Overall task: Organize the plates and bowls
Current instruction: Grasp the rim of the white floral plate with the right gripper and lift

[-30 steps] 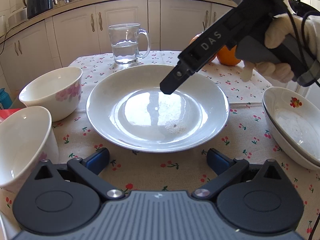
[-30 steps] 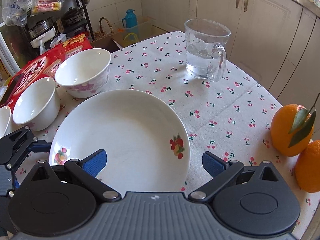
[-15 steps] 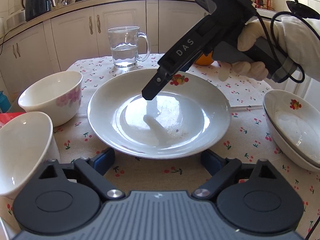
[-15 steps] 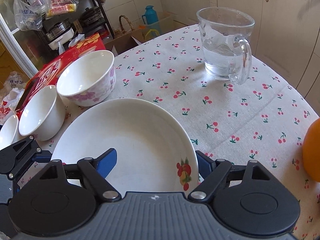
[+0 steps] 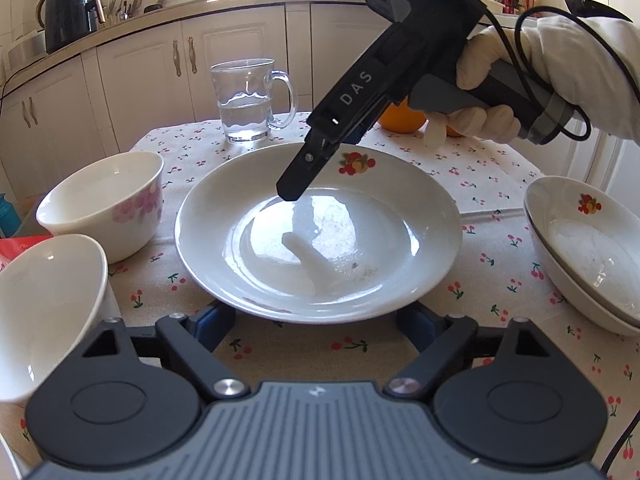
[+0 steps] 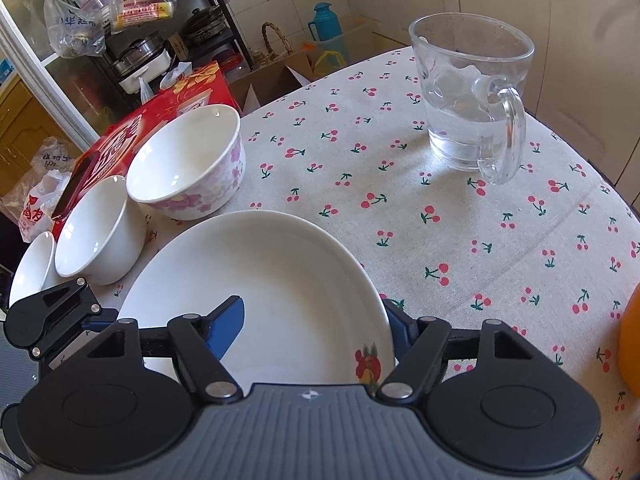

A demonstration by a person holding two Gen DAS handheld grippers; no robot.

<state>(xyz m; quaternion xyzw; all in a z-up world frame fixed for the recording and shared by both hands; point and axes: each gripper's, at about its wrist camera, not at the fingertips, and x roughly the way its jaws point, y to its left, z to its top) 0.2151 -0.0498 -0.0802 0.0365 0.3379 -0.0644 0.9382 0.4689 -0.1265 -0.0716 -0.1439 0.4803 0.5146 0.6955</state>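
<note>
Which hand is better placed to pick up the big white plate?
Right. The right gripper straddles the plate's rim, one finger inside, one outside, jaws closing. The left gripper's jaws flank the near edge and are opening.

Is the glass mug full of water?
No, partly full. The glass mug stands upright on the tablecloth, its waterline near halfway.

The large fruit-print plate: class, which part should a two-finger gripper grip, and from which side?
Probably its upturned rim, from above: the plate lies flat, too wide to span. The right gripper straddles the rim, jaws closing, one finger inside.
</note>
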